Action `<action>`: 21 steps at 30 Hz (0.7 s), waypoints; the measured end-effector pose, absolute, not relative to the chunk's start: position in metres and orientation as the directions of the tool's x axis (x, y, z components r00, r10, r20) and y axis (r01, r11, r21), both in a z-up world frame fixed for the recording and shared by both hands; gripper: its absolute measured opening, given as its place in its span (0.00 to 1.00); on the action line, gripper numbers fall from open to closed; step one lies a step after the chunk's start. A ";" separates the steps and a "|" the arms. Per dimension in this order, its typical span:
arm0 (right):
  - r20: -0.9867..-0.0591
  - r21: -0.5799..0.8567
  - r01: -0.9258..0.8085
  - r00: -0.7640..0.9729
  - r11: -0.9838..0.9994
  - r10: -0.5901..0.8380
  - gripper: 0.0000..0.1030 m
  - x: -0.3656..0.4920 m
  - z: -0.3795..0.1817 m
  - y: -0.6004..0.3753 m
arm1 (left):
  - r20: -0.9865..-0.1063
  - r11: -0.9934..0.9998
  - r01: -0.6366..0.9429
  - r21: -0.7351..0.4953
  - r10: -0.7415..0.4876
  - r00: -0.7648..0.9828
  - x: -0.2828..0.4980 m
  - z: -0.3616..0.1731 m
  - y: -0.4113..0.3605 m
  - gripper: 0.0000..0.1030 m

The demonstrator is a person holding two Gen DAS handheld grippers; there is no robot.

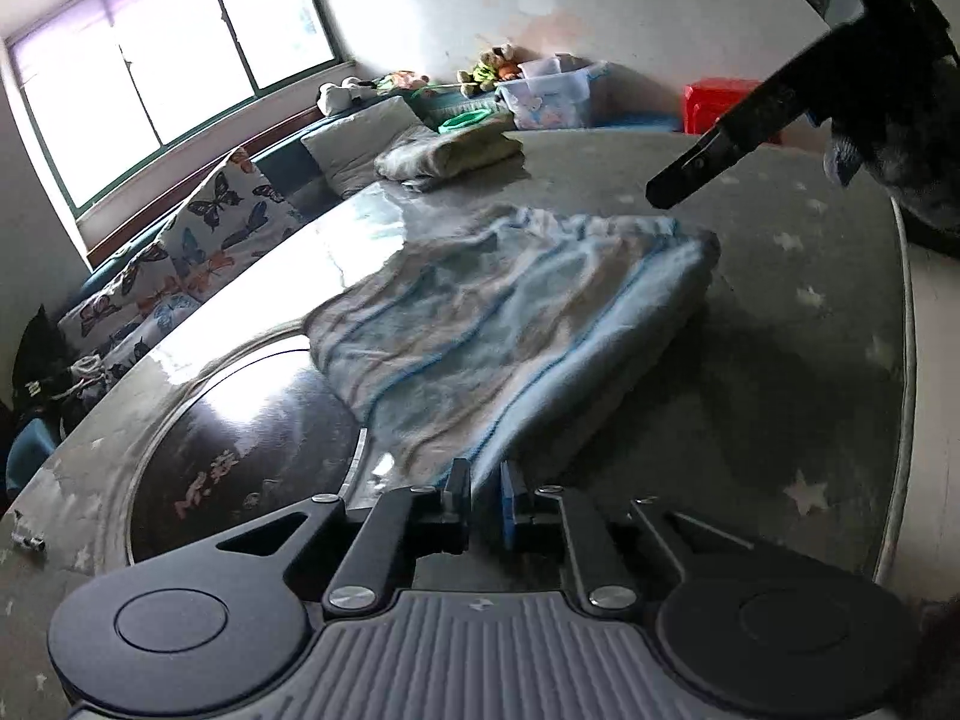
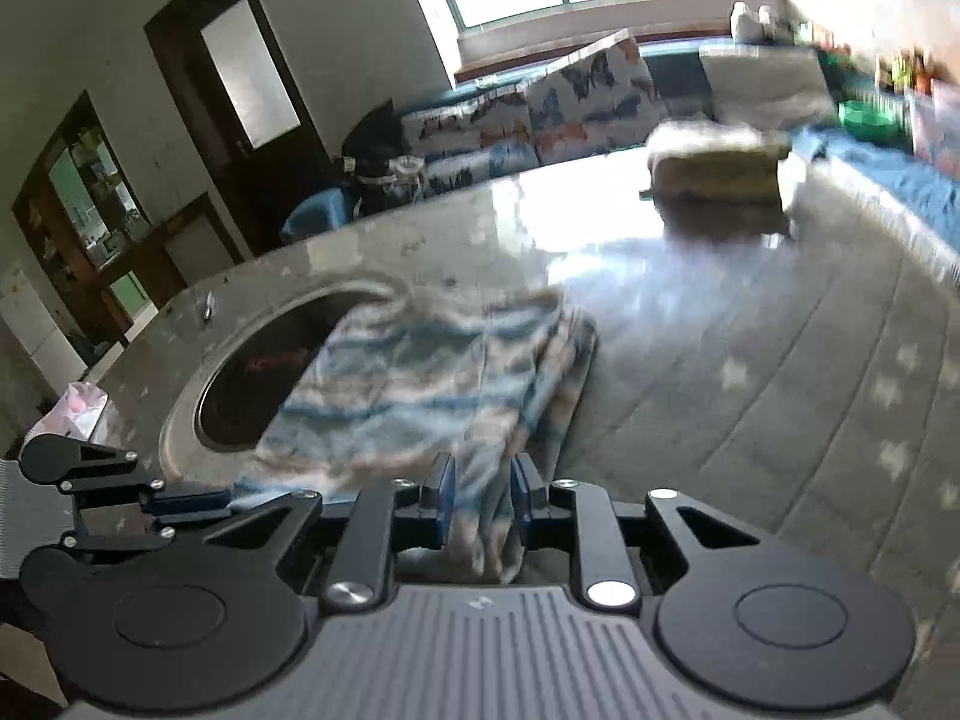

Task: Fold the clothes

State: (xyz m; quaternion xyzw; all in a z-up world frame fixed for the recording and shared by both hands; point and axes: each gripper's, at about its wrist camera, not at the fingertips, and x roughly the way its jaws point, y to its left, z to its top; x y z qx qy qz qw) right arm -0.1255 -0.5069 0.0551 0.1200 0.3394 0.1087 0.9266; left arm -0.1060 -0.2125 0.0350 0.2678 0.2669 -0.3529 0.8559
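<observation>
A light blue striped garment (image 1: pixel 510 312) lies folded over on the grey star-patterned table (image 1: pixel 780 390). My left gripper (image 1: pixel 485 498) is shut on its near corner. In the right wrist view the same garment (image 2: pixel 432 372) spreads partly over a dark round inset (image 2: pixel 264 372), and my right gripper (image 2: pixel 480 498) is shut on its near edge, with cloth bunched between the blue pads (image 2: pixel 445 498). The right gripper's finger (image 1: pixel 720 150) shows at the upper right of the left wrist view. The left gripper (image 2: pixel 150 501) shows at the left of the right wrist view.
A folded olive and grey pile (image 1: pixel 450 153) sits at the table's far side, also in the right wrist view (image 2: pixel 714 168). The dark round inset (image 1: pixel 240 450) is beside the garment. Butterfly cushions (image 1: pixel 210 228), toys and a red box (image 1: pixel 720 102) lie beyond the table.
</observation>
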 end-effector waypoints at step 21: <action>-0.629 0.341 -0.102 0.714 0.935 0.308 0.06 -0.088 0.008 -0.495 | -0.697 0.760 0.650 -0.003 -0.468 0.544 -0.033 0.024 -0.211 0.16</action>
